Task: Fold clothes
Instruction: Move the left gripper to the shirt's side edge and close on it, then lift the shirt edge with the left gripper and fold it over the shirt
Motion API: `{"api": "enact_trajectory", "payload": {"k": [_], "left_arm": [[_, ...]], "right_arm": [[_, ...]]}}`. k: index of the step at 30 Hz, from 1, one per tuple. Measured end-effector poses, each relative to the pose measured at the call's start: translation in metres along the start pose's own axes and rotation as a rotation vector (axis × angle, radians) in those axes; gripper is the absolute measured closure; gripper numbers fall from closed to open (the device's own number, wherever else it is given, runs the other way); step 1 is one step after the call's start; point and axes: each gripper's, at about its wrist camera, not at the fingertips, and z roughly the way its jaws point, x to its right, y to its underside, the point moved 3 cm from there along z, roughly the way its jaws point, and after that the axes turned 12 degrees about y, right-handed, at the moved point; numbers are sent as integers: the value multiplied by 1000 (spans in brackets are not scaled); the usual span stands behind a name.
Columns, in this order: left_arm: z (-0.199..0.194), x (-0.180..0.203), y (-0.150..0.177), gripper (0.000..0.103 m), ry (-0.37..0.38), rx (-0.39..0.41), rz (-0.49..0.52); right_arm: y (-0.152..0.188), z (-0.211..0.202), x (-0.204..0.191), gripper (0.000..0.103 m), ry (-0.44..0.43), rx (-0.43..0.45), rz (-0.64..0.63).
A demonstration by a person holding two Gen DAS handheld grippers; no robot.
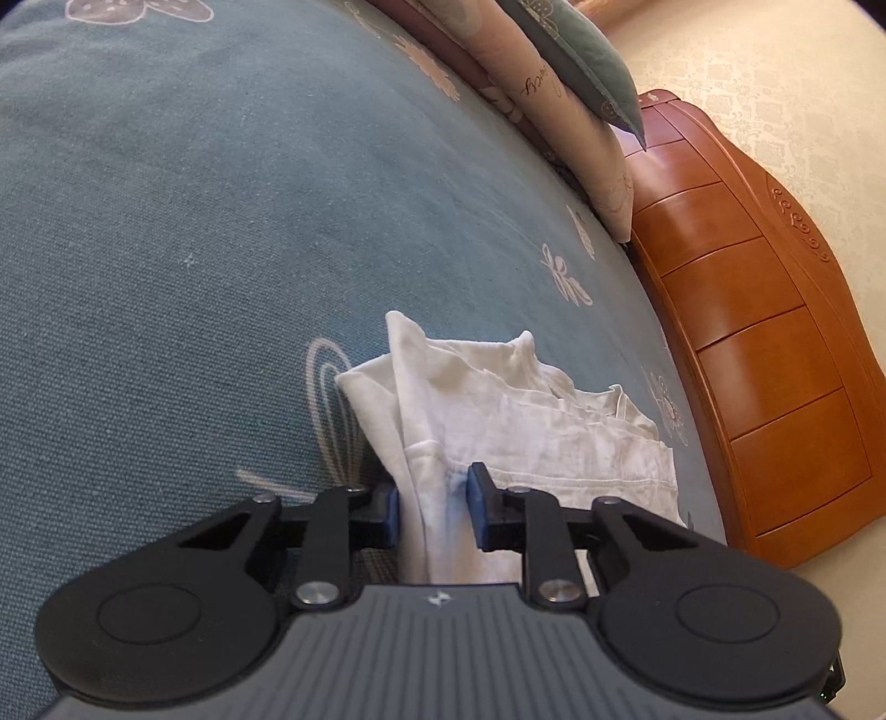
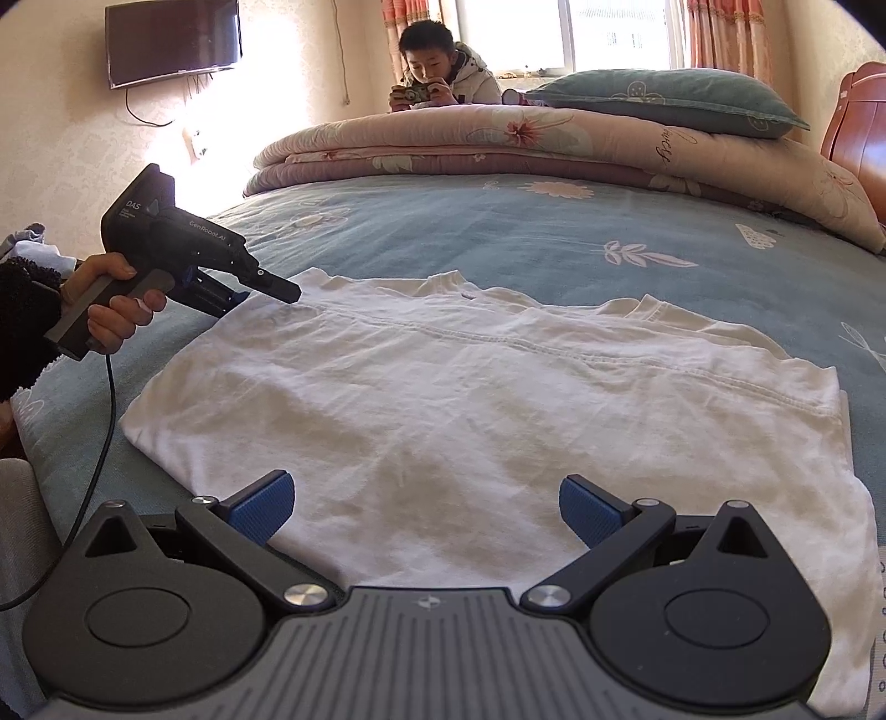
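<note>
Left tongs [image 1: 432, 507], narrow, clamped on a bunched edge of the white shirt [image 1: 515, 421], cloth rising in a fold between the blue pads [image 1: 477, 498] and spilling ahead and to the right over the blue bed [image 1: 194, 249]. Seen from the right wrist, those same left tongs [image 2: 288, 291] at the shirt's far left corner, gripped by a hand [image 2: 113, 310] in a dark fuzzy sleeve [image 2: 25, 327], cable [image 2: 97, 443] trailing down below. Right tongs [image 2: 426, 507] wide apart, nothing between the pads [image 2: 263, 507], hanging just over the near hem of the shirt [image 2: 470, 399], whether touching the cloth cannot tell. Shirt spread mostly flat straight ahead of the right tongs, neck toward the far side, one sleeve off to the far right. Further ahead, folded pink quilts [image 2: 498, 141] across the bed, a green pillow [image 2: 664, 99] on top at right. Beyond the quilts, a person [image 2: 448, 72] leaning on the bed with a small device in both hands. Wooden headboard [image 1: 764, 354] to the right of the left tongs. Television [image 2: 174, 41] on the wall at far left, window [image 2: 570, 33] behind the person.
</note>
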Motion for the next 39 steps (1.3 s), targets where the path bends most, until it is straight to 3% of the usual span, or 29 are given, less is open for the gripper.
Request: {"api": "enact_trajectory", "payload": {"k": [5, 8, 9, 12, 20, 29, 34, 35, 36, 39], "left_arm": [[3, 19, 0, 88, -101, -45, 65], [5, 31, -3, 91, -158, -79, 79], [4, 35, -4, 93, -160, -83, 78], [-2, 45, -5, 95, -141, -84, 96], [-3, 40, -9, 95, -125, -87, 11], [1, 42, -11, 95, -78, -72, -24], [6, 38, -8, 95, -87, -65, -52], [7, 38, -7, 95, -90, -64, -53], [7, 39, -6, 95, -92, -62, -54], [7, 41, -5, 95, -100, -54, -46]], "right_arm": [[-7, -8, -21, 1, 29, 70, -122], [-17, -11, -50, 9, 30, 108, -235], [-20, -10, -63, 16, 28, 112, -286], [-23, -6, -105, 23, 11, 127, -461], [-6, 12, -205, 30, -8, 174, -805], [10, 25, -246, 31, 230, 223, -976], [21, 27, -248, 60, 310, 191, -1025], [22, 28, -249, 75, 316, 182, -1038], [22, 29, -249, 96, 313, 173, -1040], [15, 25, -246, 100, 285, 151, -984]]}}
